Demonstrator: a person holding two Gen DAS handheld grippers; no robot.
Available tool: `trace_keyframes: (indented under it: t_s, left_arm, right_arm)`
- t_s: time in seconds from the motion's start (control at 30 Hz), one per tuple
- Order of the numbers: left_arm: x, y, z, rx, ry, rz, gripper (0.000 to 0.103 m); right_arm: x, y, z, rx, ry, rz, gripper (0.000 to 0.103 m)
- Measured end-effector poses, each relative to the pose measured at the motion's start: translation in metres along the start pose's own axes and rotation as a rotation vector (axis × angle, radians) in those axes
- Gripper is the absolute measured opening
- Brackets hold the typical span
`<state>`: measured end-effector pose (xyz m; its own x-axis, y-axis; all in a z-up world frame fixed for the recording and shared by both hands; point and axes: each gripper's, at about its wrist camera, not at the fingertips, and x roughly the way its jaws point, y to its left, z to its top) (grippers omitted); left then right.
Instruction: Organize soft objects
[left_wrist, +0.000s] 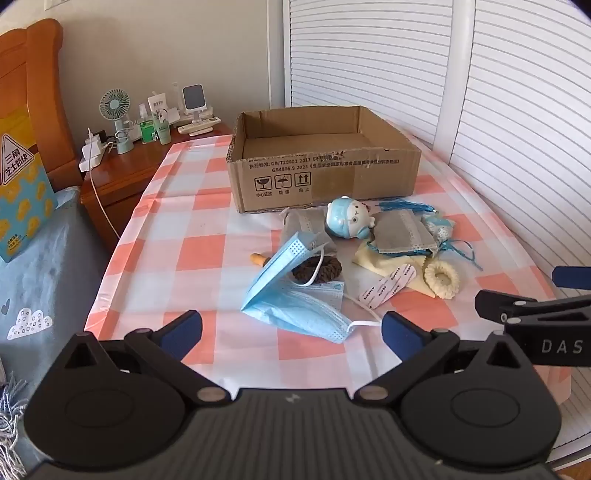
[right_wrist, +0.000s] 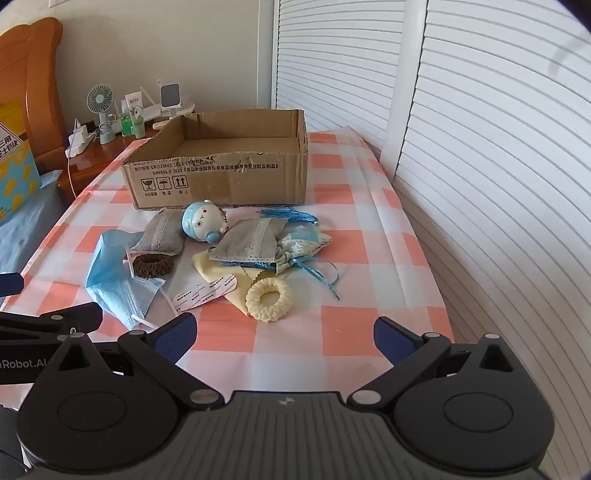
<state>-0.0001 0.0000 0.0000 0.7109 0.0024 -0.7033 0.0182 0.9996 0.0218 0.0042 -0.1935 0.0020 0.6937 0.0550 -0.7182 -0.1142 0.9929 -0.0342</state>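
A pile of soft things lies on the checked tablecloth (left_wrist: 207, 254) in front of an open cardboard box (left_wrist: 325, 173), which looks empty. Nearest my left gripper (left_wrist: 291, 332) are blue face masks (left_wrist: 295, 291) and a brown hair tie (left_wrist: 317, 269). A cream hair tie (right_wrist: 269, 300), a yellow cloth (right_wrist: 210, 267), grey sachets (right_wrist: 247, 240), a blue and white toy head (right_wrist: 203, 221) and a patterned pouch with blue ribbon (right_wrist: 303, 243) lie ahead of my right gripper (right_wrist: 286, 338). Both grippers are open, empty and short of the pile.
A wooden nightstand (left_wrist: 118, 170) with a small fan, bottles and chargers stands at the back left. White louvred doors (right_wrist: 480, 166) run along the right side of the table. A bed with a blue cover (left_wrist: 37, 258) is at the left.
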Motion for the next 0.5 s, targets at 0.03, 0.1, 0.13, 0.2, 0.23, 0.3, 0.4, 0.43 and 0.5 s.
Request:
trace_keyframes:
  t_s: [0.03, 0.1, 0.13, 0.2, 0.23, 0.3, 0.4, 0.43, 0.5]
  left_arm:
    - [0.0, -0.0002, 0.0, 0.003, 0.001, 0.005, 0.103]
    - [0.0013, -0.0008, 0.0006, 0.006, 0.013, 0.006, 0.103]
    - [0.0001, -0.0004, 0.0, 0.002, 0.0, 0.001, 0.103]
    - [0.0003, -0.0002, 0.0002, -0.001, 0.002, -0.003, 0.103]
    - [0.0, -0.0001, 0.0001, -0.003, 0.001, -0.003, 0.103]
    - [-0.0003, -0.0005, 0.0002, -0.002, 0.003, -0.002, 0.103]
    - [0.0014, -0.0013, -0.0011, -0.004, 0.005, -0.004, 0.103]
    - [0.0022, -0.0004, 0.0004, -0.007, 0.007, -0.005, 0.103]
    - [0.0037, -0.0011, 0.0001, -0.008, 0.01, -0.01, 0.103]
  right_arm:
    - [-0.0001, 0.0001, -0.0001, 0.001, -0.007, 0.001, 0.103]
    - [-0.0002, 0.0002, -0.0002, 0.002, -0.008, 0.002, 0.103]
    - [-0.0003, 0.0003, -0.0002, 0.001, -0.008, 0.002, 0.103]
    - [-0.0002, 0.0005, -0.0002, 0.001, -0.007, 0.002, 0.103]
    - [-0.0003, 0.0003, -0.0002, 0.002, -0.007, 0.003, 0.103]
    - [-0.0013, 0.0001, -0.0004, 0.003, -0.003, 0.005, 0.103]
    - [-0.0039, -0.0019, 0.0012, 0.004, 0.001, 0.005, 0.103]
    - [-0.005, -0.0022, 0.0017, 0.004, 0.003, 0.004, 0.103]
    - [-0.0038, -0.002, -0.0001, 0.001, 0.006, 0.001, 0.103]
